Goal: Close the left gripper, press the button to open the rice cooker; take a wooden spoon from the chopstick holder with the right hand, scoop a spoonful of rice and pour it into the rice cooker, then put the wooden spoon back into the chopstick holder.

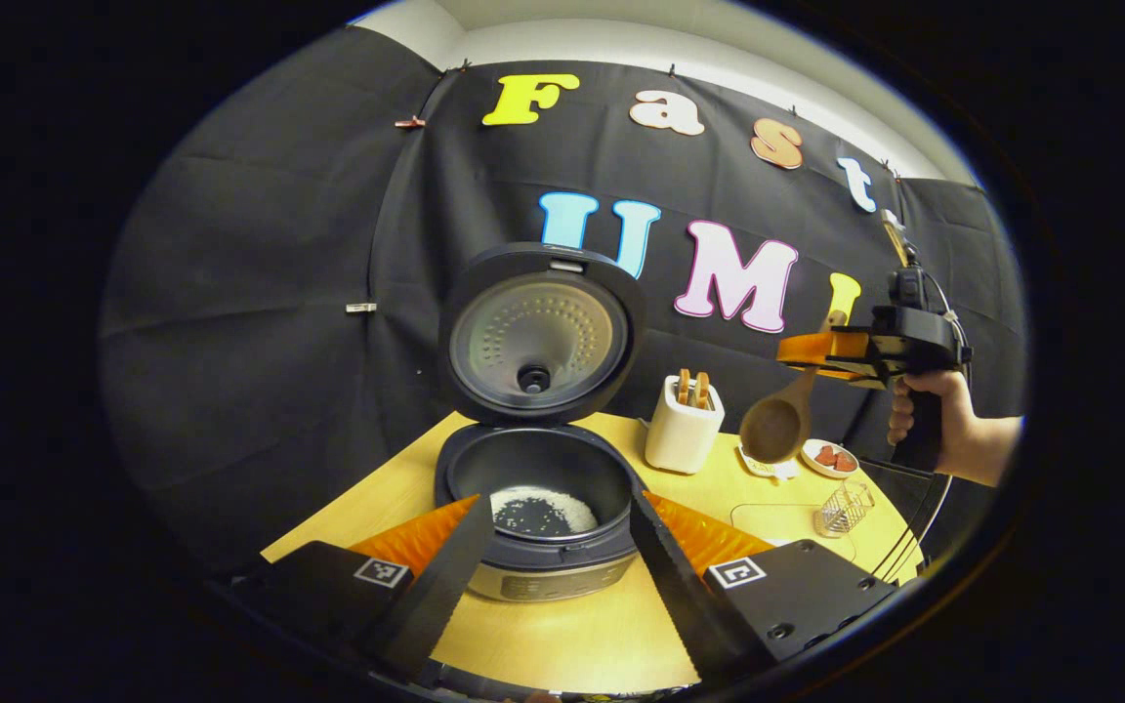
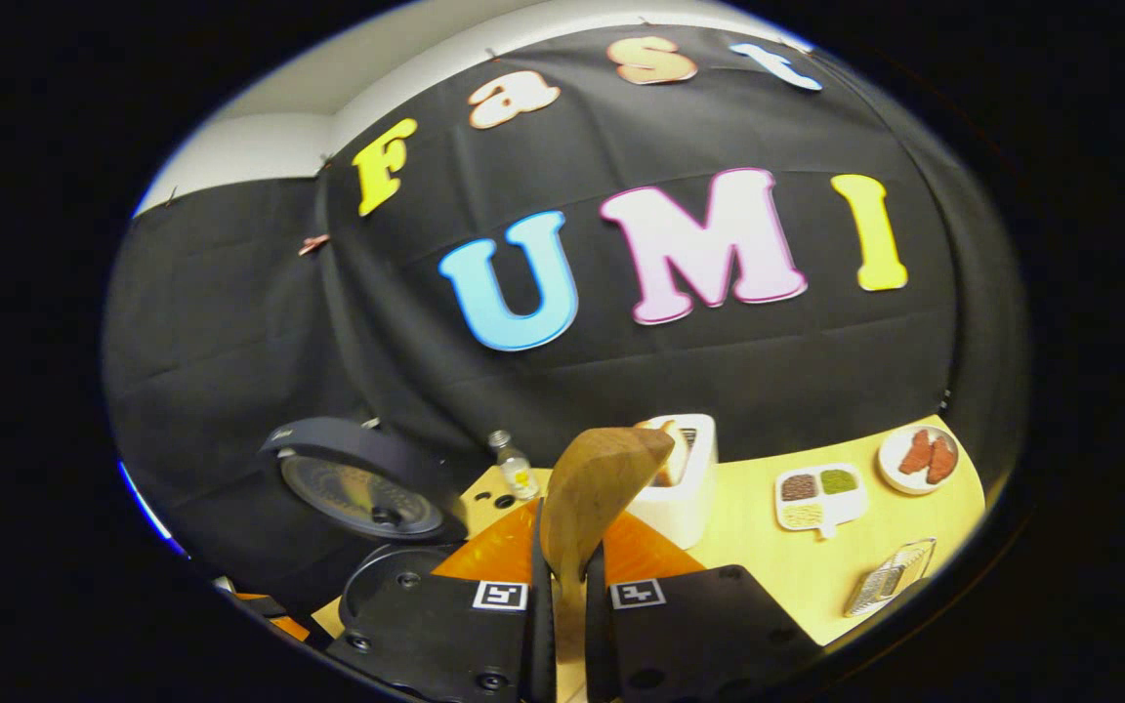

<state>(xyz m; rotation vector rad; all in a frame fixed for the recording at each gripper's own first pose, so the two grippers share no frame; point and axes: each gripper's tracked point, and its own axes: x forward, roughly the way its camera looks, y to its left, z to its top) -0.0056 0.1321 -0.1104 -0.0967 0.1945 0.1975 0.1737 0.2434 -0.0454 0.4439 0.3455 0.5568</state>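
The rice cooker (image 1: 538, 561) stands open on the table, its lid (image 1: 538, 332) upright and white rice (image 1: 543, 510) in the pot. My left gripper (image 1: 555, 500) is open, one finger on each side of the cooker's front, touching nothing. To the right, a hand holds my right gripper (image 1: 831, 353) in the air, shut on the wooden spoon (image 1: 777, 425), whose bowl hangs beside the white chopstick holder (image 1: 685, 425). In the right gripper view my right gripper (image 2: 562, 576) clamps the handle, and the wooden spoon (image 2: 602, 478) rises before the chopstick holder (image 2: 689, 493). The cooker lid (image 2: 362, 478) is at the left.
A divided dish of grains (image 2: 816, 496), a small plate with red pieces (image 2: 919, 457) and a wire rack (image 2: 890, 576) lie on the right of the yellow table (image 2: 758, 557). A small bottle (image 2: 516, 471) stands behind the cooker. More wooden utensils (image 1: 691, 387) stick out of the holder.
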